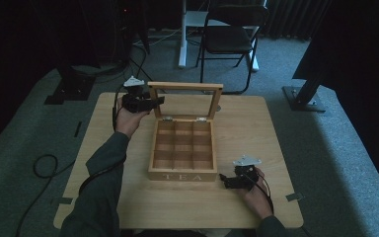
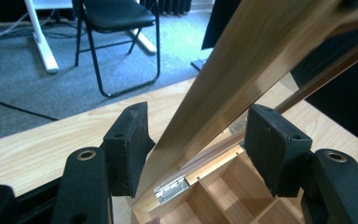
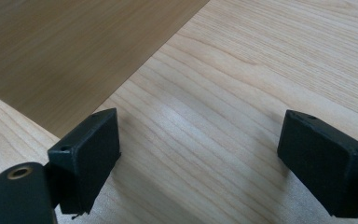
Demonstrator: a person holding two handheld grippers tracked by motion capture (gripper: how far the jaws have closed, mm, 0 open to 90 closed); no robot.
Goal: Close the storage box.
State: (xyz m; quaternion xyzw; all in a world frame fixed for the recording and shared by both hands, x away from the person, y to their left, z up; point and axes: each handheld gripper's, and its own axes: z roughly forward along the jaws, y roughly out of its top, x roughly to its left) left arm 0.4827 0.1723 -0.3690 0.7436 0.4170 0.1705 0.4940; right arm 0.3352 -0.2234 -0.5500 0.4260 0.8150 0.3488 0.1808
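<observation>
Lid (image 2: pixel 223 79) between left tool (image 2: pixel 200 149) jaws, upright

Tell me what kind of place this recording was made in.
Probably a lab or studio set up for recording, not a home: a bare wooden table on grey carpet, dark curtains around it, a black folding chair behind, and cables on the floor. On the table stands an open tea box.

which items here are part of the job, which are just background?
In the job:
- tea box, wooden, its compartments look empty
- its lid, stood open, left edge between the open jaws of the left gripper
- right gripper, open, low over the table by the box's front right corner

Background:
- folding chair
- cables on the floor
</observation>
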